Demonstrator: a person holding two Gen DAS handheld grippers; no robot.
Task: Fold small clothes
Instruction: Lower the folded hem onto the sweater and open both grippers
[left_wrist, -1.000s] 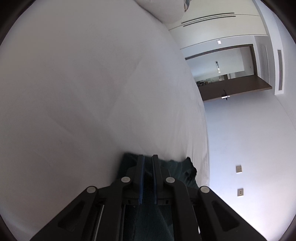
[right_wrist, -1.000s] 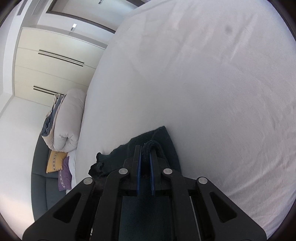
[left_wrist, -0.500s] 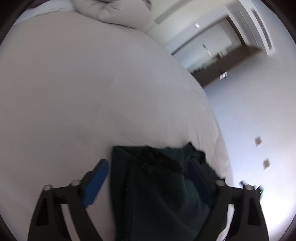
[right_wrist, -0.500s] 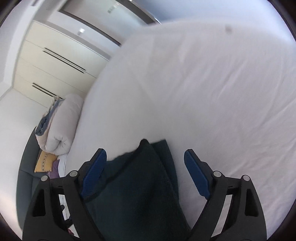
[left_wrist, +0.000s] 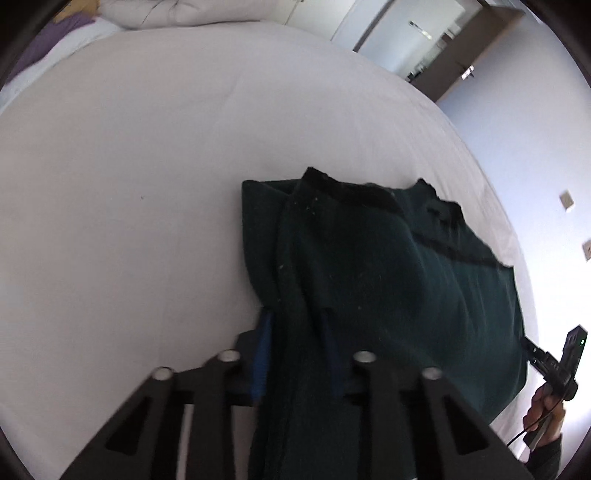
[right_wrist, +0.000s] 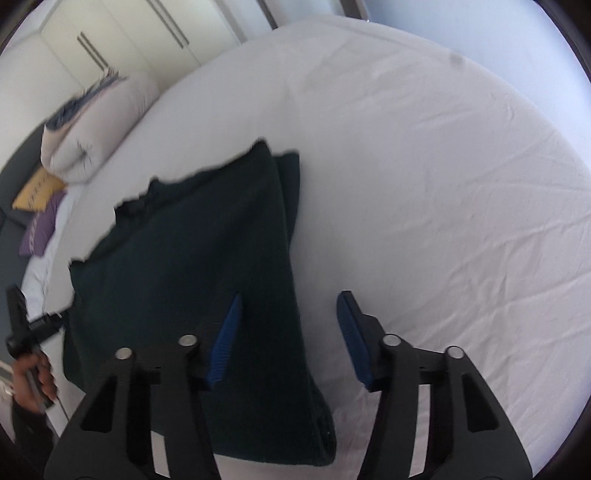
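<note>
A dark green garment (left_wrist: 388, 280) lies folded on the white bed sheet (left_wrist: 129, 184), near the bed's edge. My left gripper (left_wrist: 295, 328) hangs over the garment's near left edge. Its jaws are closing and a ridge of the cloth fills the narrow gap between the blue pads (left_wrist: 263, 332). In the right wrist view the same garment (right_wrist: 192, 251) lies left of centre. My right gripper (right_wrist: 290, 325) is closing too. Its left pad (right_wrist: 226, 332) is over the cloth, its right pad (right_wrist: 351, 328) over bare sheet, and the garment's right edge lies loose between them.
A rolled white duvet (right_wrist: 96, 122) lies at the head of the bed beside yellow (right_wrist: 37, 188) and purple cushions (right_wrist: 40, 229). White wardrobe doors (right_wrist: 122, 33) stand behind. The person's hands (left_wrist: 543, 406) (right_wrist: 33, 373) hold the handles at the bed's edge. The wall (left_wrist: 535, 122) has sockets.
Both grippers were shut on the garment, then opened wide and let it drop flat. They have since drawn back and narrowed, the left one onto a fold of cloth.
</note>
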